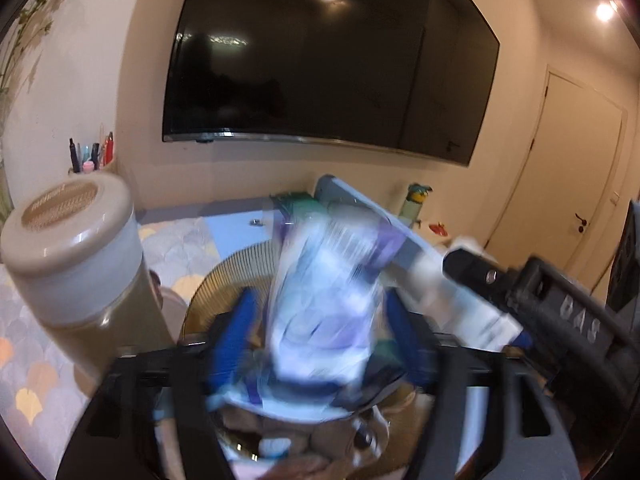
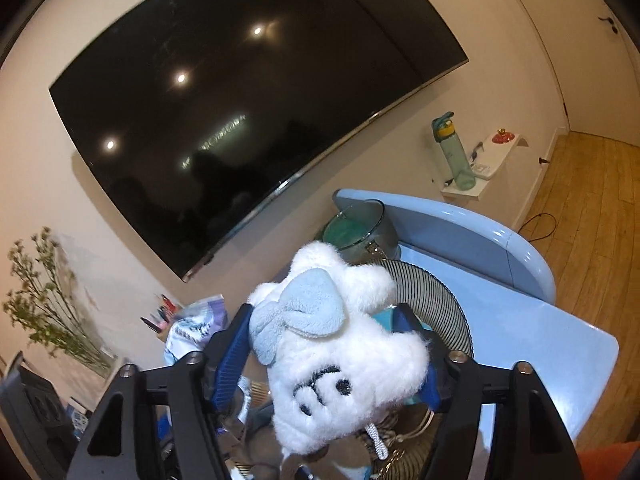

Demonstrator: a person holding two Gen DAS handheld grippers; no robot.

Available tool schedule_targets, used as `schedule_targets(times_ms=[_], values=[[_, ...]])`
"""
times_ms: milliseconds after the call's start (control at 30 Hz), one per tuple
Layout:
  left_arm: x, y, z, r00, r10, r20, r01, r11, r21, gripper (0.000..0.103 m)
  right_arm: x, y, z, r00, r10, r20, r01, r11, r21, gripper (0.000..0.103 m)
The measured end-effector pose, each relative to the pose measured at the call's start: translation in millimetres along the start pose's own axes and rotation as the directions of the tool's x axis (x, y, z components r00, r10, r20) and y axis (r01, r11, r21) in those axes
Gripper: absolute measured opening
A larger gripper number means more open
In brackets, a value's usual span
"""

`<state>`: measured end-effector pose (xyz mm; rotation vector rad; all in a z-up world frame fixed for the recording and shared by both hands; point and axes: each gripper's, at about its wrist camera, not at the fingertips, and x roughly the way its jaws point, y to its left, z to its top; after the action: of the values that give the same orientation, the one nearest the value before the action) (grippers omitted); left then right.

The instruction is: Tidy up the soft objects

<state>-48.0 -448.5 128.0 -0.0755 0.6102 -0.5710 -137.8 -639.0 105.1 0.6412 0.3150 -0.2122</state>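
Observation:
My left gripper (image 1: 320, 304) is open above a gold wire basket (image 1: 224, 276). A blurred white and purple soft pack (image 1: 328, 300) hangs between its blue fingers (image 1: 234, 336), with a gap showing on the left side. My right gripper (image 2: 324, 316) is also over the basket (image 2: 440, 300). A fluffy white plush toy with a pale blue bow (image 2: 336, 344) fills the space between its fingers (image 2: 234, 348), puffed out and tilted, not squeezed. The pack (image 2: 196, 320) shows at the left of the right wrist view. The right gripper's black body (image 1: 532, 296) reaches in from the right of the left wrist view.
A tall jar with a beige lid (image 1: 68, 240) stands close on the left. A glass jar with green contents (image 2: 356, 228) sits behind the basket on the light blue surface (image 2: 532, 320). A large dark TV (image 1: 320, 52) hangs on the wall. A green bottle (image 2: 452, 152) stands on a small shelf.

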Motion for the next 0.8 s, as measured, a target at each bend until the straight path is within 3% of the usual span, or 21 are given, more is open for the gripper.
schedule_targets(times_ms=[33,67,133,400,800], values=[[1.5,-1.5,2.1,1.0,0.011,-0.005,-0.011,1.0,0.006,0.091,3.3,0.7,1.0,1.0,-0.026,-0.011,0.026,1.0,-0.004,0.098],[2.1,-2.6,4.0,1.0,0.022,-0.011,-0.022,1.0,0.01,0.096,4.3,0.6,1.4,0.999,-0.045,-0.014,0.045,0.999,-0.006,0.103],[5.8,-2.9,5.7,0.999,0.022,-0.031,-0.022,1.0,0.007,0.101,1.6,-2.3,2.3,0.999,-0.05,0.0,0.05,0.999,0.009,0.103],[-0.6,-7.0,-0.1,0.996,-0.02,-0.082,0.02,1.0,0.001,0.102,-11.0,-7.5,0.5,0.999,-0.05,-0.014,0.051,0.996,0.08,0.103],[-50.5,-9.3,-38.3,0.993,-0.054,-0.104,0.061,0.996,0.067,0.102,-56.6,15.7,-27.4,0.996,-0.084,0.023,0.081,0.993,0.091,0.103]])
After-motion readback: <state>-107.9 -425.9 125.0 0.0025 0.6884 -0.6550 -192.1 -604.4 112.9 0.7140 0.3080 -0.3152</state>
